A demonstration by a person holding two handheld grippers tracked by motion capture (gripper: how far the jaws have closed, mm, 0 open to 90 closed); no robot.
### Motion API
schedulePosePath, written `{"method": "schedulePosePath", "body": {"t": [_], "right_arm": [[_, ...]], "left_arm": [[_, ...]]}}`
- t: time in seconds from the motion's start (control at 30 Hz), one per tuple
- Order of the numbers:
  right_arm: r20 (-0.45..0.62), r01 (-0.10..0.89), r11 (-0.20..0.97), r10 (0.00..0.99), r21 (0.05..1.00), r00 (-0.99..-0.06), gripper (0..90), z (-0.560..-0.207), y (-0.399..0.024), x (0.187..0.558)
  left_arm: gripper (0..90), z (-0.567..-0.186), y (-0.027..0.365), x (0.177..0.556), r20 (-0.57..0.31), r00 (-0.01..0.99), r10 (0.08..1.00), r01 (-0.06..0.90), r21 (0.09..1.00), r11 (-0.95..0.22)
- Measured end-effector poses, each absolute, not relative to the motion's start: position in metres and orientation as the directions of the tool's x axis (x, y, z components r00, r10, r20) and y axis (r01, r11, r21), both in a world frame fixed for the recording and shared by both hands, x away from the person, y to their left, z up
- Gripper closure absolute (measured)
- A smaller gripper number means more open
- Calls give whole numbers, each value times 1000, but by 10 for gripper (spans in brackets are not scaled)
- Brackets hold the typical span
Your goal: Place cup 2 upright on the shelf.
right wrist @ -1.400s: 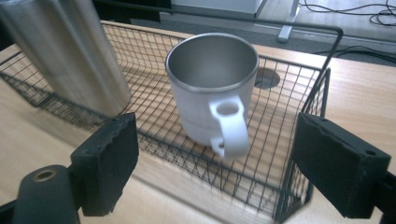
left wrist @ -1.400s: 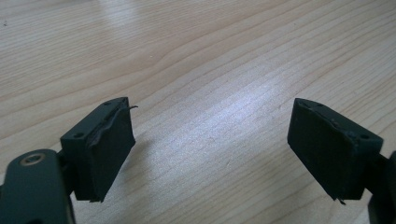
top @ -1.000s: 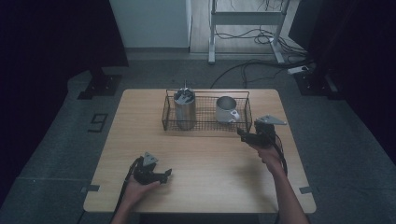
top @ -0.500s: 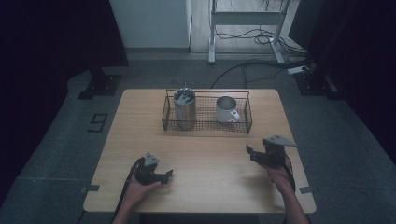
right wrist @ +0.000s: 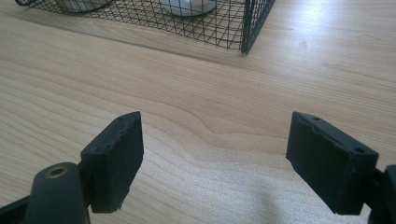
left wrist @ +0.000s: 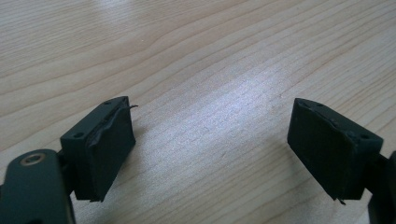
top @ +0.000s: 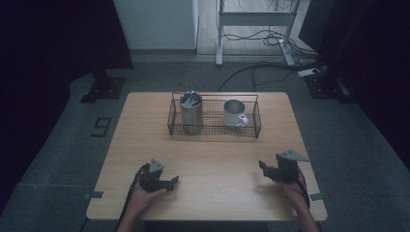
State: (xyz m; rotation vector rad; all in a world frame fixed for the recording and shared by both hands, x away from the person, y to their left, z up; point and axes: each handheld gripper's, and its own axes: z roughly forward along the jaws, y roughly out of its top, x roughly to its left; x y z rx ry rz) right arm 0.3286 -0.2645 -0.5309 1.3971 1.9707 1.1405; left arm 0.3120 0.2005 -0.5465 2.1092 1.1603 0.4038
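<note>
My left gripper (top: pixel 172 182) lies low over the near left of the wooden table (top: pixel 212 154), held in a hand. In the left gripper view its jaws (left wrist: pixel 212 135) stand wide apart over bare wood, nothing between them. My right gripper (top: pixel 264 169) hovers low at the near right, its grey plate on top. Seen from the right gripper view, its jaws (right wrist: pixel 215 140) are also apart and empty, pointing toward the wire basket (right wrist: pixel 243 28).
A black wire basket (top: pixel 212 95) sits at the table's far middle. It holds a metal cylinder (top: pixel 191 115) with utensils on the left and a white mug (top: pixel 235 114) on the right. Cables and a stand's legs lie on the floor beyond.
The right gripper has come away from the basket's right end, toward the near edge and lower. The left gripper has stayed put.
</note>
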Motion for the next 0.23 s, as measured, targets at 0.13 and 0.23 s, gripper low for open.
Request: {"method": "schedulePosePath", "body": {"t": [0.13,0.23], "right_arm": [[87,529,135,923,838,-374,183,-530,-265,329],[79,526,142,923,838,-376,182,-529,-264,328]], "left_arm": [[147,-547,200,311,-49,555,830,617,695,-371],[147,-547,200,311,-47,556,830,616,694,-374]]}}
